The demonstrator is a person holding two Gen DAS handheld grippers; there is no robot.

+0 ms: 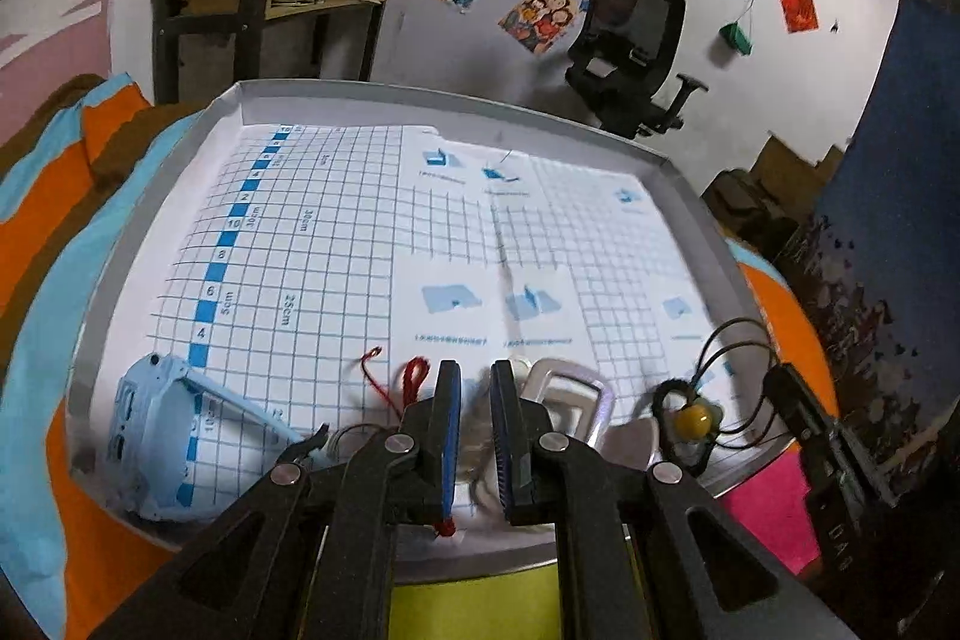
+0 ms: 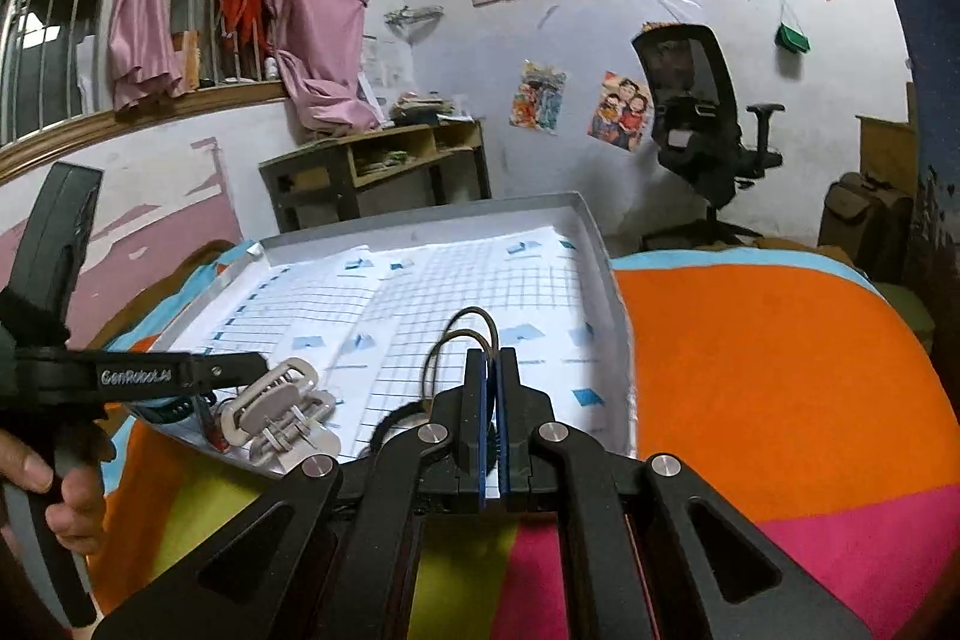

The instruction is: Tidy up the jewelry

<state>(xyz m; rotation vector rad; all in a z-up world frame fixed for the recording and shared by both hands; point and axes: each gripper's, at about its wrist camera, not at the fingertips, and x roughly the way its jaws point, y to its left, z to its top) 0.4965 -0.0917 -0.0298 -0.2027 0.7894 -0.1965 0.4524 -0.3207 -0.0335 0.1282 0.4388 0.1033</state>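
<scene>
Resting on a striped blanket of orange, blue, pink and yellow, a shallow grey tray lined with a gridded paper sheet holds the jewelry along its near edge. Only the left wrist view shows the light blue watch in the near left corner, the red cord and the yellow bead on a black cord necklace. That view also shows the left gripper with its fingers a small way apart over a blurred grey tuft; whether they touch it cannot be told. A pale hair claw clip lies just beside its right finger.

From the right wrist view, the right gripper is seen with fingers pressed together on the black cord necklace, whose loops rise above the fingertips. This view alone shows a hand holding the left gripper's handle, which reads "GenRobot.AI". It also shows the clip's teeth and metal spring.

Blue scale marks on the sheet read "5cm", "25cm" and "30cm", with numerals 4, 6, 8 and 10 beside them. Smaller captions under the blue diagrams are too blurred to read.
</scene>
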